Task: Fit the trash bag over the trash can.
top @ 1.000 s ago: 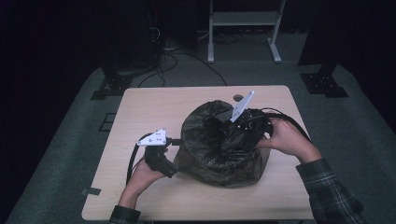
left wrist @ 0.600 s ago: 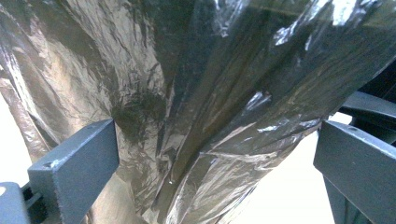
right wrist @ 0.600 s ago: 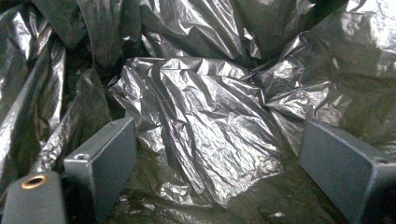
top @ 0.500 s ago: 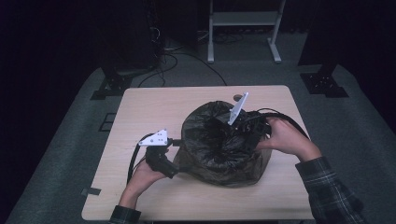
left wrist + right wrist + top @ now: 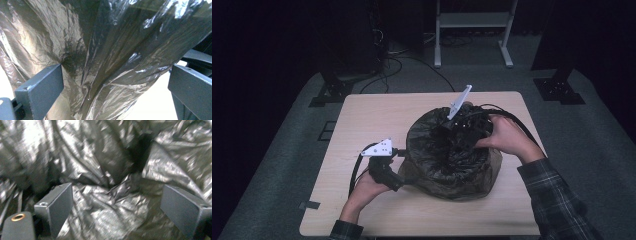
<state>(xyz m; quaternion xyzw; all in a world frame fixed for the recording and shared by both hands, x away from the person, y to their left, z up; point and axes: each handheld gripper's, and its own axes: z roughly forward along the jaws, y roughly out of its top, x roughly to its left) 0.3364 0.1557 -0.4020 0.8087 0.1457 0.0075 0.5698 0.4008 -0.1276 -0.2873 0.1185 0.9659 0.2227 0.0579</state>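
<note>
Jaws on my left gripper (image 5: pixel 398 165) gape around the black trash bag (image 5: pixel 447 155) folds. My right gripper (image 5: pixel 452 127) pokes in its top, jaws apart too.

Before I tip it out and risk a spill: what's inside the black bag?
The right gripper reaches down into the black bag. Its view shows crumpled plastic between open jaws. The folds cover whatever may lie deeper, so I cannot tell its contents.

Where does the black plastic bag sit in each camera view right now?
High view: black plastic bag at table centre, between both grippers.
Left gripper view: bag folds between open jaws.
Right gripper view: crumpled bag between open jaws.
Shared landmark: the bag's shiny creased film.
</note>
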